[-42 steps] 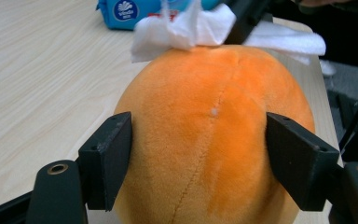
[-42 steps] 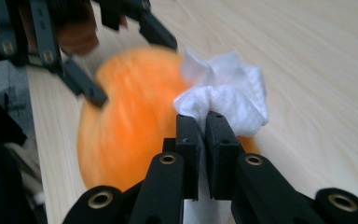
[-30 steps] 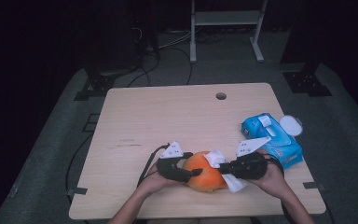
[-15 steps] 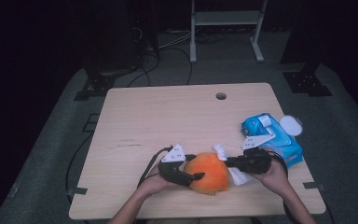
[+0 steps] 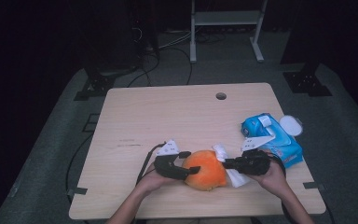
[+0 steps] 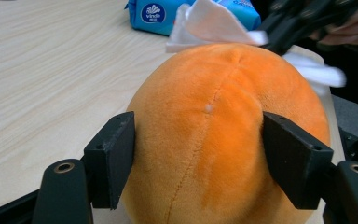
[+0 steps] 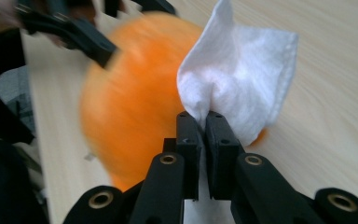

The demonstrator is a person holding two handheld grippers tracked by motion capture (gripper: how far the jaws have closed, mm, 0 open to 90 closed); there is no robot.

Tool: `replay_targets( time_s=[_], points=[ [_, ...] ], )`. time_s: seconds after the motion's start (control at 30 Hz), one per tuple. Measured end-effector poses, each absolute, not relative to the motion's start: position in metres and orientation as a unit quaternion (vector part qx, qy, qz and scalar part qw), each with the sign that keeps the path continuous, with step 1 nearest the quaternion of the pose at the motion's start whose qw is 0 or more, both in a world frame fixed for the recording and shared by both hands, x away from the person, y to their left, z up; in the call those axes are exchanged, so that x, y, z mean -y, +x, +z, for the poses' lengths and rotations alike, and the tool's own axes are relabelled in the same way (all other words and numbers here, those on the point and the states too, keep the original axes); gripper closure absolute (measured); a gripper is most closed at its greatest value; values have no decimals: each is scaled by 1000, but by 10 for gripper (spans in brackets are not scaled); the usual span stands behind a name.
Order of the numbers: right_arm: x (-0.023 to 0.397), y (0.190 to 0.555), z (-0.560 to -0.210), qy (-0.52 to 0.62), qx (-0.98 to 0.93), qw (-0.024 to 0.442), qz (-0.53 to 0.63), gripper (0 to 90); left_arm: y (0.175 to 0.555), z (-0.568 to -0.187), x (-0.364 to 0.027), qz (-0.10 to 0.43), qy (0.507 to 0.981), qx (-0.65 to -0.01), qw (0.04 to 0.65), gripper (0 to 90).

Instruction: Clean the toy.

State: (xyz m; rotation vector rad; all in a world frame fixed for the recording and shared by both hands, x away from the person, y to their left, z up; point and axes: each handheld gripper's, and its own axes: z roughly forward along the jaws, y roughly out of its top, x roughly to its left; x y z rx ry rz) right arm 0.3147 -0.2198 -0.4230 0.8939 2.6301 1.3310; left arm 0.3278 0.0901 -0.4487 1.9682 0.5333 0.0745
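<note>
At the lower middle of the high view, the left gripper [image 5: 192,170] clamped the soft, squashy round orange plush ball [image 5: 206,169] by its sides; the right gripper [image 5: 227,163] stood fully closed on a limp white wet wipe [image 7: 242,74].

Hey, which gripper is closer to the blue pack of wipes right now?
Right. The right gripper sits just beside the blue pack of wipes, pinching a white wipe. The left gripper is farther off, across the orange plush ball it clamps.

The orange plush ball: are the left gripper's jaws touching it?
Touching. In the left gripper view, both pads of the left gripper press against the sides of the ball.
</note>
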Motion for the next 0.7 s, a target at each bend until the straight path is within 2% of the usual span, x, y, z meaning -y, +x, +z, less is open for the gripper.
replay_targets(
  time_s=[0.33, 0.6, 0.7],
  points=[
    [209, 311, -412, 273, -848, 37, 454, 843, 322, -449, -84, 37, 825, -214, 522, 267],
    [221, 319, -422, 301, -840, 32, 451, 843, 312, -442, -80, 14, 842, -137, 522, 214],
    [215, 313, -415, 287, -842, 37, 455, 843, 316, -442, -86, 2, 840, -141, 524, 194]
  ],
)
